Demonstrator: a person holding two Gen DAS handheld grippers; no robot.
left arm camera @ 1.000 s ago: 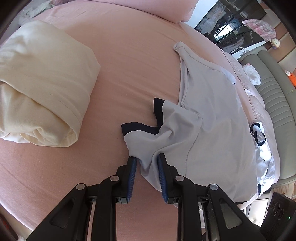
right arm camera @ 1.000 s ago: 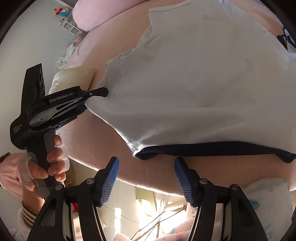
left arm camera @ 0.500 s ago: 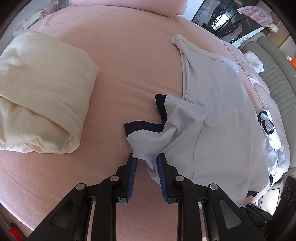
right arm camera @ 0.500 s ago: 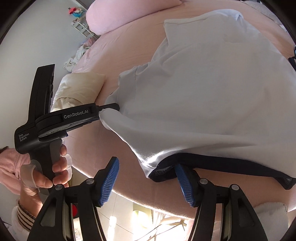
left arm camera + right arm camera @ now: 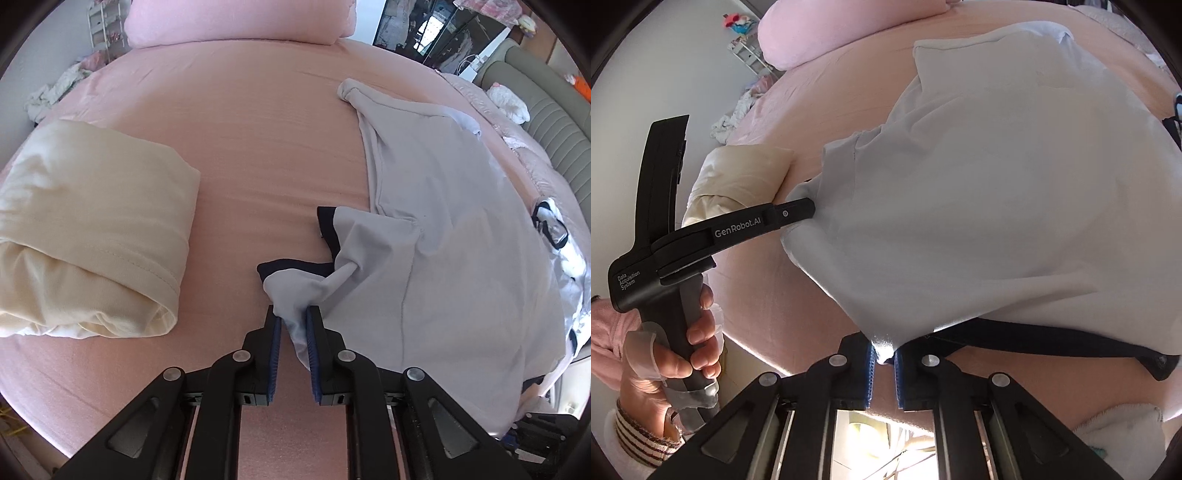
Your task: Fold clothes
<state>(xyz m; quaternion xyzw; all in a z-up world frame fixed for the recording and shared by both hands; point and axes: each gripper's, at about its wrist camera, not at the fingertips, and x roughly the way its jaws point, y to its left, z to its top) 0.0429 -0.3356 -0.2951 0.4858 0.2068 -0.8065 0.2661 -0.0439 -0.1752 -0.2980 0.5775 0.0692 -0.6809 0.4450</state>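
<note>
The left gripper (image 5: 293, 325) is pinching the pale shirt (image 5: 443, 240) at its sleeve, while the right gripper (image 5: 884, 360) is clamping its hem corner. The shirt is lying spread along the bed's (image 5: 258, 129) right edge; being light and limp, it is likely best gripped at seams and corners.

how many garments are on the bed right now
2 clearly: a folded cream garment at the left, and a pale grey shirt with navy trim at the right, pinched by both claws. More may lie beyond the right edge.
</note>
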